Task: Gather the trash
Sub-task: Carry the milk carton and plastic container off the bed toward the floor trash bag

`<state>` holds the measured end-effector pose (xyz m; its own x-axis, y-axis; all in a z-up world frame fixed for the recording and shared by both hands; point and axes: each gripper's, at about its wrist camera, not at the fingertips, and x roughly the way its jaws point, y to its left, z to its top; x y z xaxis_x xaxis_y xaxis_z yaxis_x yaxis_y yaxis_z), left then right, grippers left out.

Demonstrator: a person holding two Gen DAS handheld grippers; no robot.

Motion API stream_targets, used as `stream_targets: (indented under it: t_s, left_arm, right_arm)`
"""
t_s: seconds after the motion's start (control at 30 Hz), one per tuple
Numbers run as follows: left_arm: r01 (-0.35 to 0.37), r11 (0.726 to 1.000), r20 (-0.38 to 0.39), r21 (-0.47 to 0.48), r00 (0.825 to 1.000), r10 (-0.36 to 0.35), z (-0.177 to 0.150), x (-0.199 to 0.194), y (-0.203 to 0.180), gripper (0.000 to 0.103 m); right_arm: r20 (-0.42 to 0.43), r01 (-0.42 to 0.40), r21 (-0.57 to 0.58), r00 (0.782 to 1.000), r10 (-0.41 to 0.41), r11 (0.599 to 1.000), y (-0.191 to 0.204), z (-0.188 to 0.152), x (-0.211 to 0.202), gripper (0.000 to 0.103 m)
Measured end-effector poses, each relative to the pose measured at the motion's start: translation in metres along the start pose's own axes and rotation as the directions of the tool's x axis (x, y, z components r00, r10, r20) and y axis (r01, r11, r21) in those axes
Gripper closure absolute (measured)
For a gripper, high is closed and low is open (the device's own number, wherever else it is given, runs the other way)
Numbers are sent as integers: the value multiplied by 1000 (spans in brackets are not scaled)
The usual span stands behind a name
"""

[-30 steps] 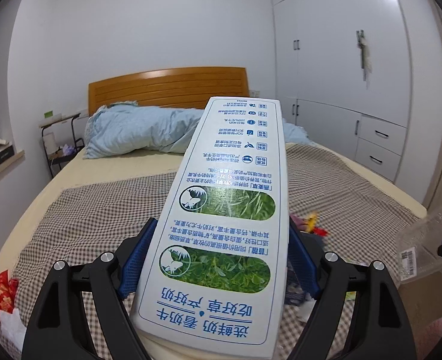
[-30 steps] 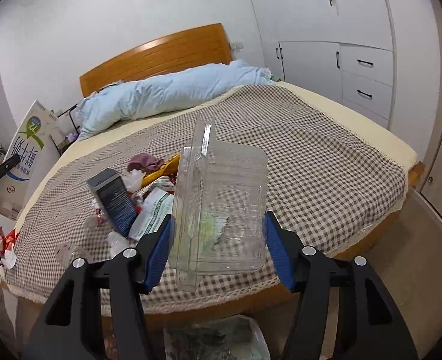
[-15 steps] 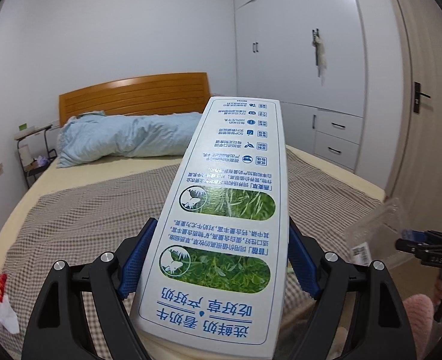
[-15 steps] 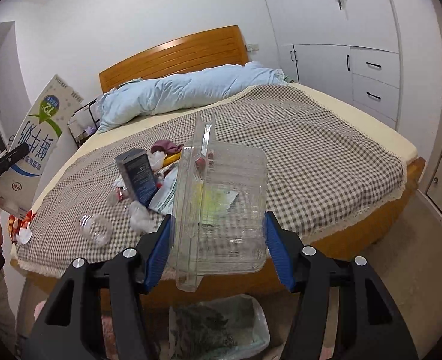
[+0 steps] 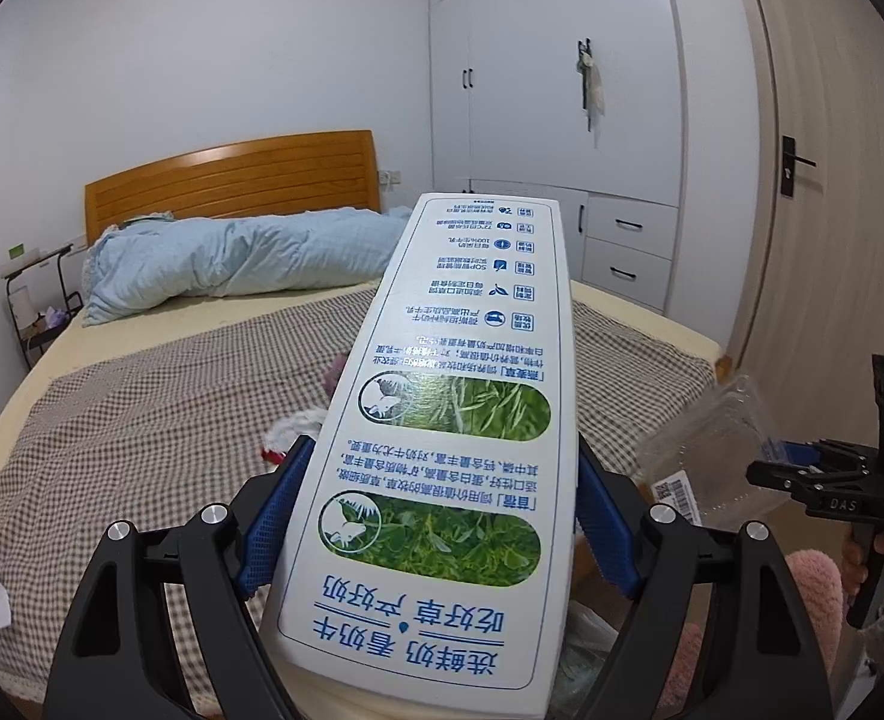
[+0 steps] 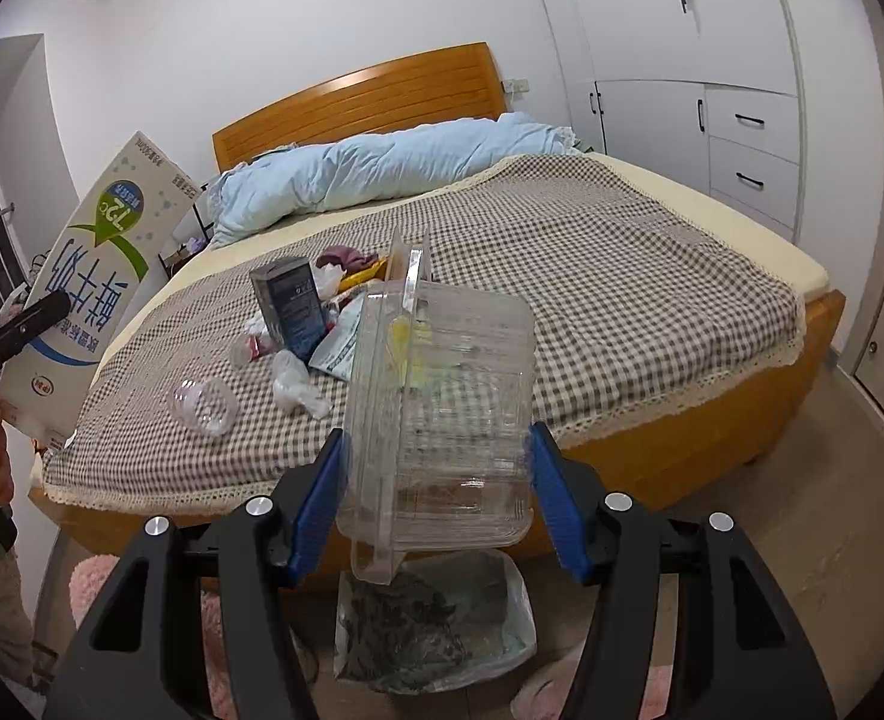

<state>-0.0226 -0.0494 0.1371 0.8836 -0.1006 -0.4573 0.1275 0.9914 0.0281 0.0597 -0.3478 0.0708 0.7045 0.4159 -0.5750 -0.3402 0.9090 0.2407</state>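
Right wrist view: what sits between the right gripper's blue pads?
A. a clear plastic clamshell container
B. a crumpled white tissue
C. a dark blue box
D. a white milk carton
A: the clear plastic clamshell container stands clamped between the blue pads of the right gripper, above the plastic trash bag on the floor.

Count: 1 milk carton (image 5: 442, 420); 1 clear clamshell box (image 6: 442, 414); 1 dark blue box (image 6: 290, 306); 1 plastic cup (image 6: 201, 405); 1 trash bag (image 6: 435, 624); 2 grippers (image 5: 435, 516) (image 6: 435, 510); 1 bed (image 6: 652, 300).
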Motion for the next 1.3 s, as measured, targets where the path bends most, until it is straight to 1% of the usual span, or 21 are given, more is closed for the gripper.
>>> stream_targets:
  t_s: [0.17,0.3,0.47,0.7,0.87,1.07,1.3]
  left_arm:
    - [13,1000,-19,11,1000,-13,-19,-4,-16,24]
    - [29,999,-58,13,998,-29,-39,-3,-27,24]
    - [31,999,-97,25,995,-28,-62,0,-40,24]
    - [48,998,-165,42,985,-40,-93,9,-55,25]
    - [45,998,-193,54,981,-34,-112,16,-62,24]
    - [56,997,-225,57,974,-42,-129,25,-64,24]
    - [61,996,-279,70,960,-39,-150,47,-68,24]
  right_arm:
    - [-25,-7,3,1000,7,1000,-4,-15,-1,44]
    - [-45,-11,4,999,12,1000,-7,-27,0,45]
    - [-64,-10,-2,998,10,1000,-10,-41,1,45]
    - [-90,-8,-7,996,7,1000,-11,-59,7,45]
    - [-120,-4,-2,993,4,1000,-15,-72,15,44]
    - [-151,16,-13,988,-18,1000,-18,-89,26,45]
    - [-179,11,1,984,-10,1000,-24,-104,40,44]
